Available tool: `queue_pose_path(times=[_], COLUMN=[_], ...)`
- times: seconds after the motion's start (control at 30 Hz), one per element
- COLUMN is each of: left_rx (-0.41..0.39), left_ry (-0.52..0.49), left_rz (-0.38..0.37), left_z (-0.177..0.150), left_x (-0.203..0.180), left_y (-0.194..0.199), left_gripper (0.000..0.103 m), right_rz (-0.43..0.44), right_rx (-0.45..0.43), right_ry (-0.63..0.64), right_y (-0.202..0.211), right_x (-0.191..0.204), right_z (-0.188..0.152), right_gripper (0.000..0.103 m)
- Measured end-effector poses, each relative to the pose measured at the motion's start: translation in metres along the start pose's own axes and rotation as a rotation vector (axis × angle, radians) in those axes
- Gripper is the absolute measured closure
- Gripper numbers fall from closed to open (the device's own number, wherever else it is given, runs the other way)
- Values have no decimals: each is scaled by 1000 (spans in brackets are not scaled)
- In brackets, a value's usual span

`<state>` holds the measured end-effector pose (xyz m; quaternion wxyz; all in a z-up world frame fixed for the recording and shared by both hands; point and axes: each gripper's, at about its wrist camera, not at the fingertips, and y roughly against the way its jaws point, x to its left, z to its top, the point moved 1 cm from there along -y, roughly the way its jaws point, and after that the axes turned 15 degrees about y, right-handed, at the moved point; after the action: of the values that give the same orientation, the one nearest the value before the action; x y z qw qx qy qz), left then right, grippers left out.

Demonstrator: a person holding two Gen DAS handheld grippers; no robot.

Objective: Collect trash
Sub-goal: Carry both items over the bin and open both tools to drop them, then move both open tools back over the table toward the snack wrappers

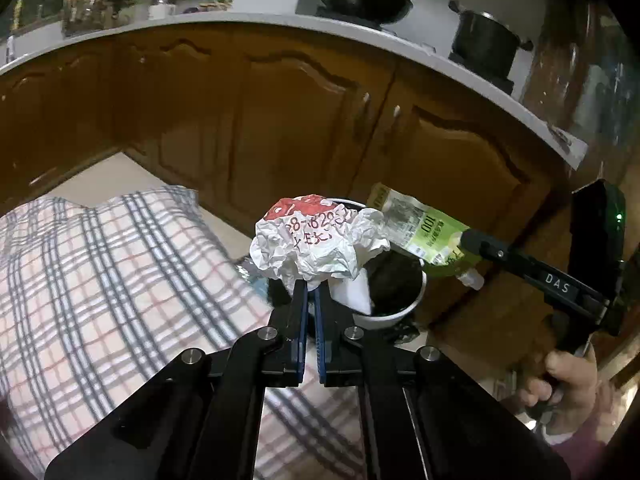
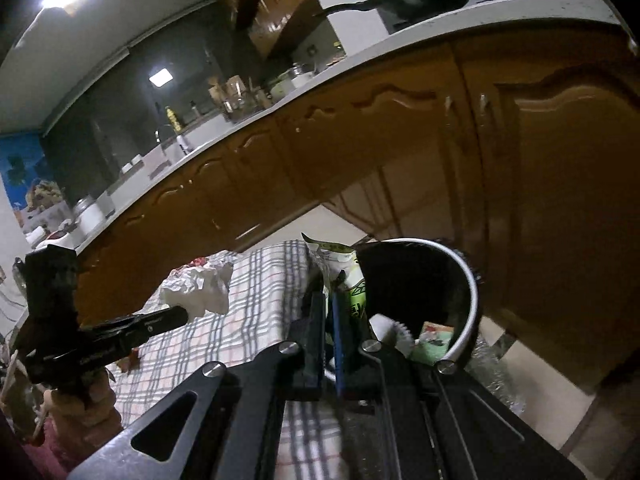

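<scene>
Holding, left gripper (image 1: 311, 280): jaws narrow, pinching a crumpled white paper wrapper with red print (image 1: 316, 240) above the bin's rim.
Holding, right gripper (image 2: 330, 300): jaws narrow, clamped on a green-and-white snack packet (image 1: 420, 228), beside the bin opening.
Bin: white-rimmed wastebasket with black liner (image 2: 472, 280), scraps inside, at the edge of the checked tablecloth (image 1: 100, 272).
Behind: brown cabinet doors (image 1: 280, 120).

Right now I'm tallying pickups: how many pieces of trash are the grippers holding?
2. The left gripper pinches a crumpled paper wrapper over the trash bin; the right gripper clamps a green drink pouch above the bin's rim. More trash lies inside, partly hidden.
</scene>
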<state>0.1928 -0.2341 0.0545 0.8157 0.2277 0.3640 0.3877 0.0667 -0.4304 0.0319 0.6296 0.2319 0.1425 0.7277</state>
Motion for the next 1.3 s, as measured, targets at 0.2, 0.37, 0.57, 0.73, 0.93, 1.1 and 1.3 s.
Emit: queue_pose_path(times=[0.2,0.37,0.57,0.73,0.93,1.1,1.3], left_rx=[49,93,142,165,124,92,42], left_ry=[-35,-54,-60,-47,-20,28,98], left_rz=[9,23,40,61,70,60,60], left_z=[9,12,13,12,7,0,-14], left_x=[-20,-30,-35,-37,-29,-11,14], left_y=[-33,-63,-93,-108,-100,-81,-49], left_gripper=[100,100,100,92,46,46,46], right_rz=[-32,-51,-60,-63,-45,-28,3], right_rx=[29,59,102,110,70,32,-26], right_ry=[-10,-23,-28,-38,-89,-103,-122], right_y=[-13,-28,-46,-56,-53,-44,-35], right_x=[-13,-23,-32,-38,-45,-36,-15], right_z=[0,-1,-2,-3,-5,-10,-15], right_gripper=[100,100,100,96,55,50,34])
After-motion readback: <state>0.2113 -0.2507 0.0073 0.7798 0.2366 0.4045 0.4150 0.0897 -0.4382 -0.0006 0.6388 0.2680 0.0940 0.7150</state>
